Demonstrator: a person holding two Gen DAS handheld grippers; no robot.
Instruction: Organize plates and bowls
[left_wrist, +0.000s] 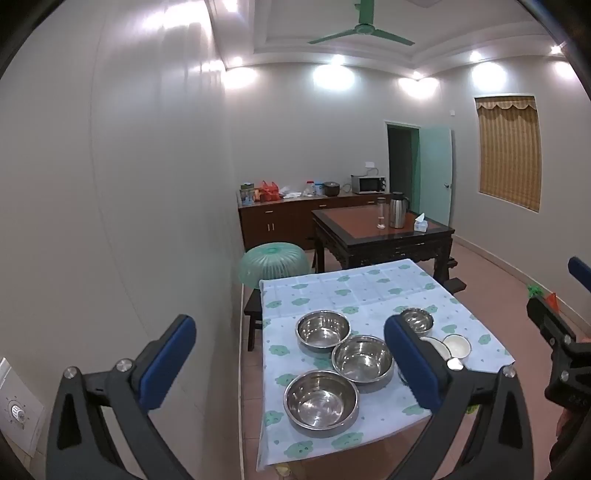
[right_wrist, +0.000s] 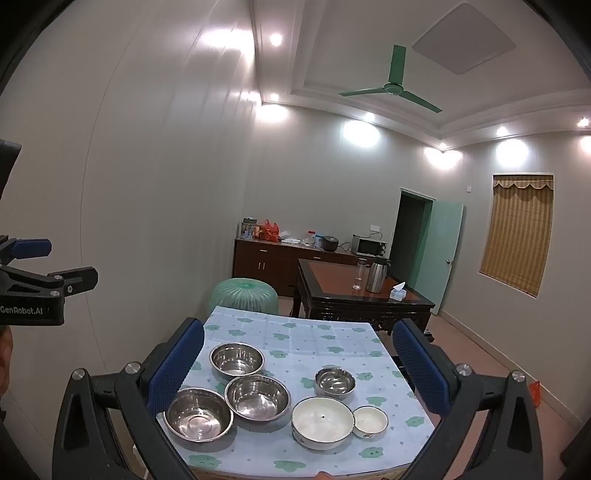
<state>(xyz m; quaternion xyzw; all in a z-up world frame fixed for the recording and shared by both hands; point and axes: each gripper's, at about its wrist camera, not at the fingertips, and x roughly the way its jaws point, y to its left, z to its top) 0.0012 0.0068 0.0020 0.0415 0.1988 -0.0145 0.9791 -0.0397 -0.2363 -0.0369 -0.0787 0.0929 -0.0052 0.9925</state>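
A table under a pale blue tablecloth (right_wrist: 295, 339) with green motifs is standing in a grey-walled room beneath a green ceiling fan (right_wrist: 393, 88). "GenRobot.AI" is showing on the left gripper (right_wrist: 55, 266). Four steel bowls (right_wrist: 257, 397) and two white enamel bowls (right_wrist: 322, 421) (six altogether) are sitting there, while the right gripper (right_wrist: 295, 373) and the left are both gaping wide, holding nothing.

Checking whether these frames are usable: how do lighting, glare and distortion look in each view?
Left wrist view: strong fisheye bending, ceiling lights blown out, highlights inside the steel bowls, the gripper finger hiding the white bowls. Right wrist view: same barrel distortion, glare streaks on the wall, tablecloth evenly lit and sharp.
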